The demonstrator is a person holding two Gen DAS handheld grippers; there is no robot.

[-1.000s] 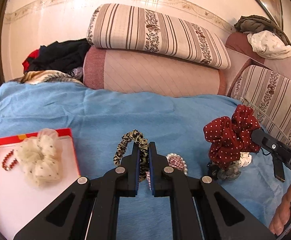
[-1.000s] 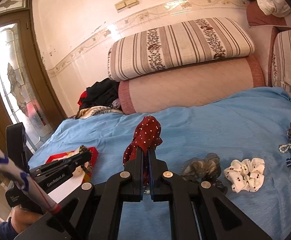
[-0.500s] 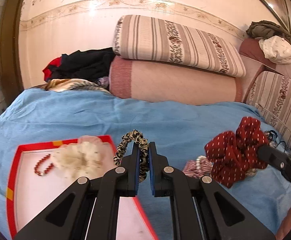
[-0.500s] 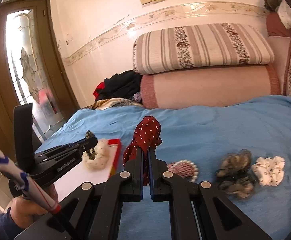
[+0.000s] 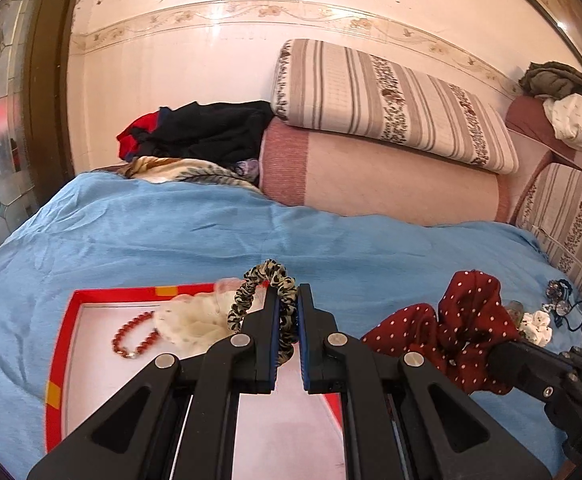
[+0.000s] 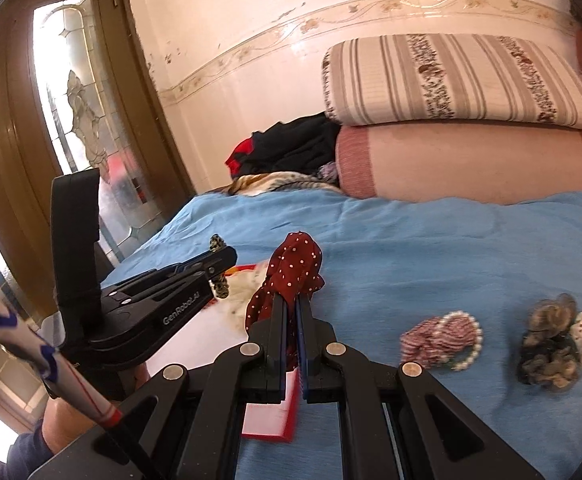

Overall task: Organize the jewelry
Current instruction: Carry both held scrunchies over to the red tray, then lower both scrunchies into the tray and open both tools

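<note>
The left gripper (image 5: 287, 312) is clenched on a leopard-print scrunchie (image 5: 265, 304), held above the red-rimmed tray (image 5: 61, 344) containing a cream scrunchie (image 5: 195, 324) and a red bead bracelet (image 5: 135, 338). The right gripper (image 6: 291, 312) grasps a red polka-dot scrunchie (image 6: 291, 276) beside the tray, over the blue bedspread (image 6: 431, 248).

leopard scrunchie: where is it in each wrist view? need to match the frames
Left wrist: the leopard-print scrunchie sits bottom centre, clamped between the left gripper fingers, over the red-rimmed tray.
Right wrist: the same scrunchie shows at left of centre, poking above and below the left gripper's tip.
Shared landmark: the red polka-dot scrunchie, held by the right gripper; also the striped cushion.
</note>
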